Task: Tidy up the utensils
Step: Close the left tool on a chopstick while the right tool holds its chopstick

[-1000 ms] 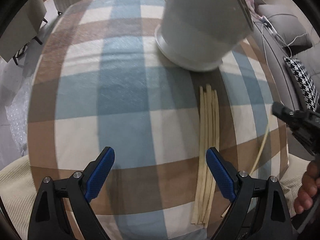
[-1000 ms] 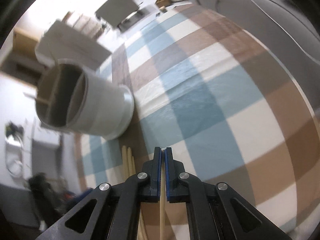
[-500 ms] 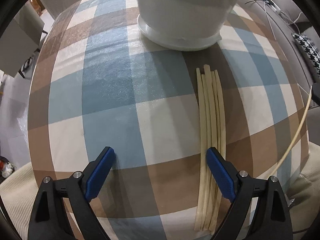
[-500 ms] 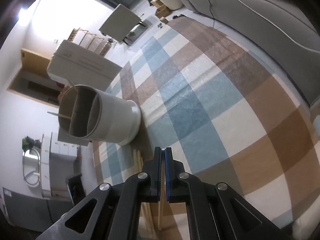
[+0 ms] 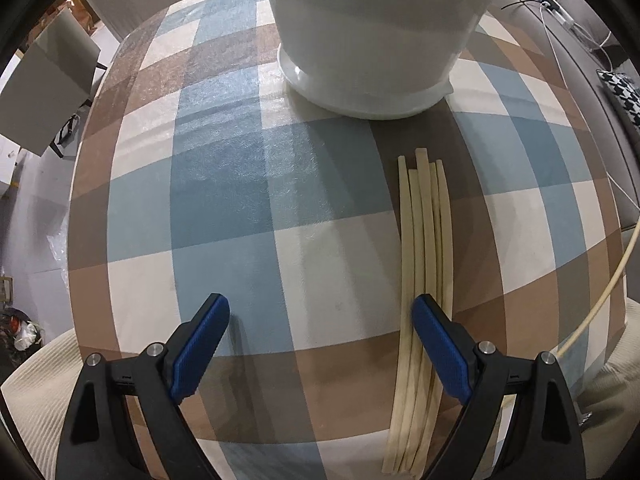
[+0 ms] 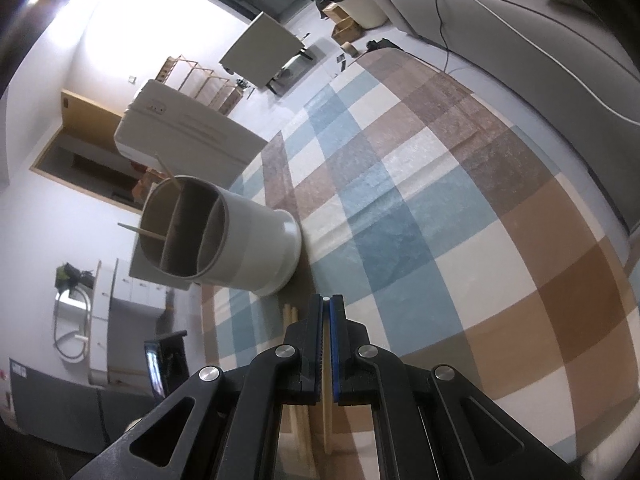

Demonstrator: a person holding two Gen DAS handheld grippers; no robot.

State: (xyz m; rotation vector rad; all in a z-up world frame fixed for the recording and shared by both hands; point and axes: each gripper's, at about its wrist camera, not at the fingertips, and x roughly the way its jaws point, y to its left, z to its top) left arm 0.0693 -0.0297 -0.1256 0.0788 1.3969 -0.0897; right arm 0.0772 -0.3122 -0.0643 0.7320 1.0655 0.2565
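- My left gripper [image 5: 320,320] points down at the checked tablecloth [image 5: 224,200], its blue pads spread wide with only cloth between them.
- The bundle of pale chopsticks [image 5: 424,240] lies flat on the cloth, running from near the bottom edge of the left view up toward the holder. My left gripper's right-hand finger [image 5: 436,344] sits over the lower part of that bundle; I cannot tell whether it touches the sticks.
- The white utensil holder [image 5: 372,40] stands upright beyond the bundle's far tips, a dark brown square of cloth showing between them.
- My right gripper [image 6: 329,312] is pressed together on a single chopstick [image 6: 327,420]; its pale tip just peeks out at the top of the pads and the shaft trails back under the fingers.
- In the left view, that same stick shows as a thin curved line at the right edge [image 5: 608,292], lifted off the table.
- From the right view I see into the holder [image 6: 224,240]: its inside is split by dividers into compartments, and two sticks already lean out of the far-left one, over the rim.
- The tops of the bundle [image 6: 291,312] show just left of my right gripper's pads.
- A grey sofa [image 6: 500,28] with cables on it runs along the far side of the table.
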